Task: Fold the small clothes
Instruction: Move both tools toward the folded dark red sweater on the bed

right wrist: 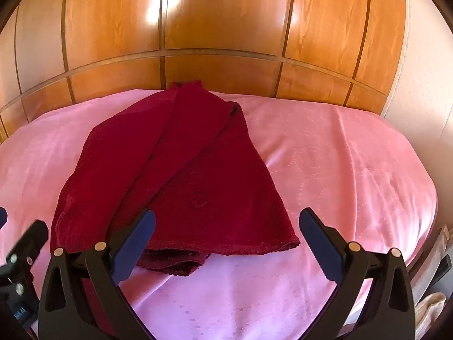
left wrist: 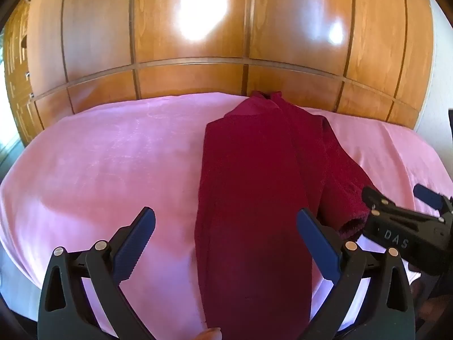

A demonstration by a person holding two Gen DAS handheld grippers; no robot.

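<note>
Currently, your inventory reads as follows. Item 1: dark red garment (left wrist: 249, 187), knitted, partly folded lengthwise, lying on the pink bedspread (left wrist: 113, 155) with its collar end toward the wooden wardrobe doors (left wrist: 192, 42) and its hem toward you. A sleeve (left wrist: 342, 192) lies along its right side, cuff open near the hem. Item 2: your left gripper (left wrist: 226, 235), jaws spread wide, nothing between the pads; it hangs above the garment's near part, the right blue pad (left wrist: 317, 243) over the cloth's right edge. Item 3: your right gripper (right wrist: 226, 235), jaws likewise wide apart and gripping nothing, poised over the hem corner (right wrist: 291, 243); from the left view it sits just beside the sleeve cuff. Whether either gripper touches the fabric cannot be told.
</note>
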